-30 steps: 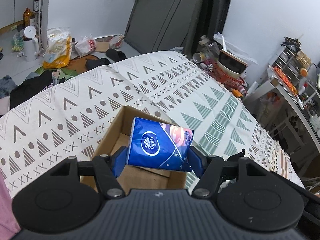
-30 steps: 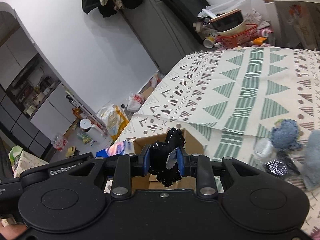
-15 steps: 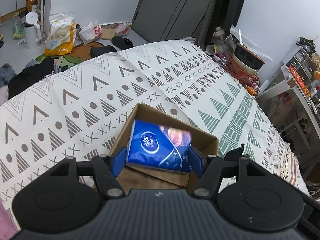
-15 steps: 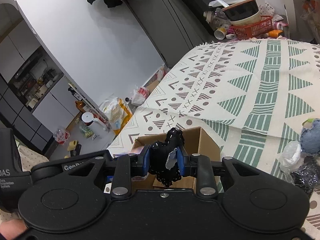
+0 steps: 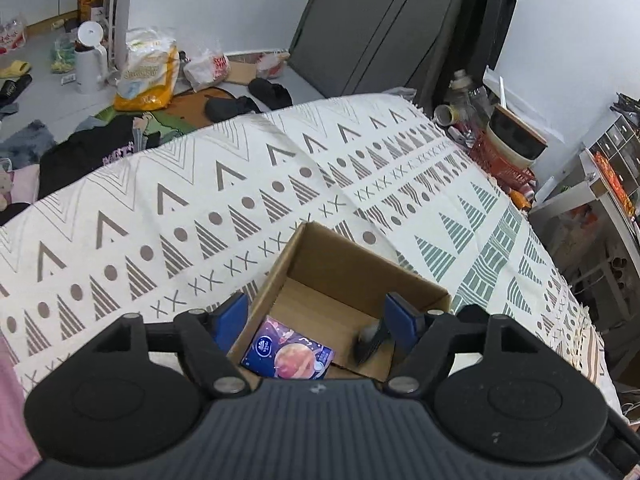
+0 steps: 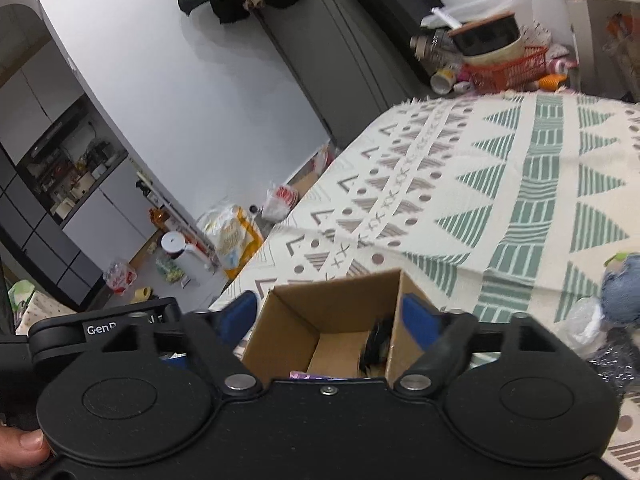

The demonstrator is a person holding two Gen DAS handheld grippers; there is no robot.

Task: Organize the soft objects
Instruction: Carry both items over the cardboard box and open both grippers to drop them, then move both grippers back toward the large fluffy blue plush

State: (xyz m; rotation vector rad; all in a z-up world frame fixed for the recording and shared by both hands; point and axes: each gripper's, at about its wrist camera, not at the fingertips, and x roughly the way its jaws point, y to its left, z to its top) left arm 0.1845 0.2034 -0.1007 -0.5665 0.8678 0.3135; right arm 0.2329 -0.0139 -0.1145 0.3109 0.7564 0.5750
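Note:
An open cardboard box (image 5: 356, 264) (image 6: 340, 316) stands on the patterned cloth. Inside it lie a blue tissue pack (image 5: 287, 355) and a black soft item (image 5: 368, 342) (image 6: 376, 346) against the right wall. My left gripper (image 5: 318, 320) hangs open over the box, its blue pads wide apart and empty. Above the same box my right gripper (image 6: 332, 314) is open too, with nothing between its fingers. A blue-grey plush (image 6: 620, 292) and a clear plastic bag (image 6: 586, 320) lie on the cloth to the right.
The cloth-covered surface (image 5: 200, 208) spreads left and back of the box. An orange basket with a bowl (image 5: 508, 148) sits at the far corner. Bags, a white kettle (image 5: 90, 60) and clothes litter the floor beyond. A thumb (image 6: 22, 446) shows at bottom left.
Both grippers opened. The tissue pack dropped from the left one into the box, and the black soft item fell from the right one into it. Both grippers came closer over the box.

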